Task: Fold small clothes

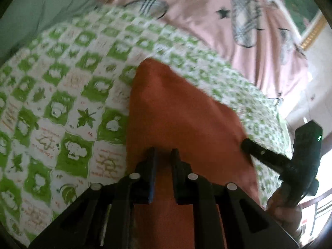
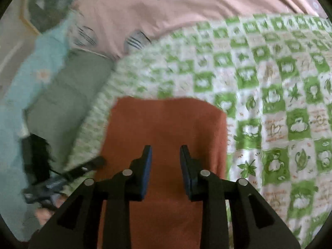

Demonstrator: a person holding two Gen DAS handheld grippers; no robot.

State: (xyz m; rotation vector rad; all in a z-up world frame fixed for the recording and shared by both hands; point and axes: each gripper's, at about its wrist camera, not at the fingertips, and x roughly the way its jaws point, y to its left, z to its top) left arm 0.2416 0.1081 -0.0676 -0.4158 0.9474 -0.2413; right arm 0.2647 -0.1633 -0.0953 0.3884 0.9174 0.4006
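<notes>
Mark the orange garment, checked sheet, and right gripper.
orange garment [image 2: 166, 124], right wrist view, flat upper middle
green checked sheet [image 2: 269, 103], right wrist view, bare patch
right gripper [image 2: 166, 155], right wrist view, between fingertips

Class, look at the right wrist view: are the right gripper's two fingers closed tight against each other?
No. The right gripper shows a clear gap between its fingers, with the orange cloth visible through it.

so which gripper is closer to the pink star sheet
Left. The left gripper sits over the orange cloth nearer the pink sheet; the right gripper is farther back.
</notes>
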